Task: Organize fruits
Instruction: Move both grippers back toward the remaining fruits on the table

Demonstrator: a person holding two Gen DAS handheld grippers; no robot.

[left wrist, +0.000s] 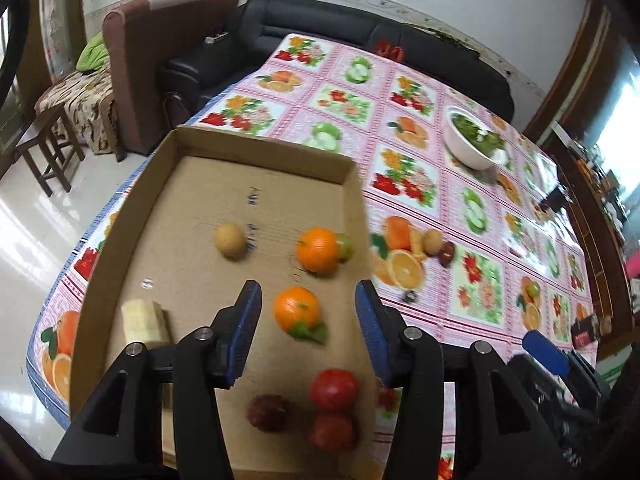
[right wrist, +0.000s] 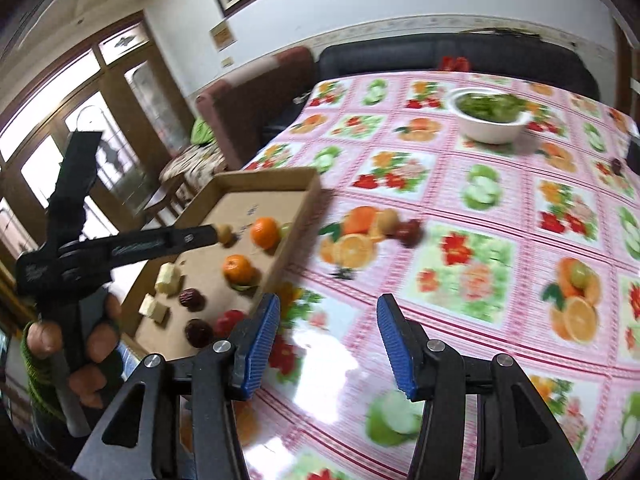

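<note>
A shallow cardboard tray [left wrist: 188, 140] holds two oranges [left wrist: 318, 249] [left wrist: 297, 308], a brown round fruit [left wrist: 231, 240], a small green fruit [left wrist: 345, 245], red fruits [left wrist: 334, 389], a dark red fruit [left wrist: 269, 412] and pale yellow chunks [left wrist: 143, 322]. My left gripper [left wrist: 308, 332] is open and empty above the tray, near the leafed orange. On the cloth right of the tray lie a small brown fruit [left wrist: 433, 241] and a dark red fruit [left wrist: 447, 253], also in the right wrist view [right wrist: 410, 232]. My right gripper [right wrist: 328, 344] is open and empty over the cloth, right of the tray [right wrist: 280, 258].
A white bowl of greens [left wrist: 472, 140] [right wrist: 490, 118] stands far back on the fruit-print tablecloth [right wrist: 480, 280]. A black sofa [left wrist: 320, 20] and a brown armchair [left wrist: 160, 40] stand behind the table. A wooden stool [left wrist: 44, 148] is at the left.
</note>
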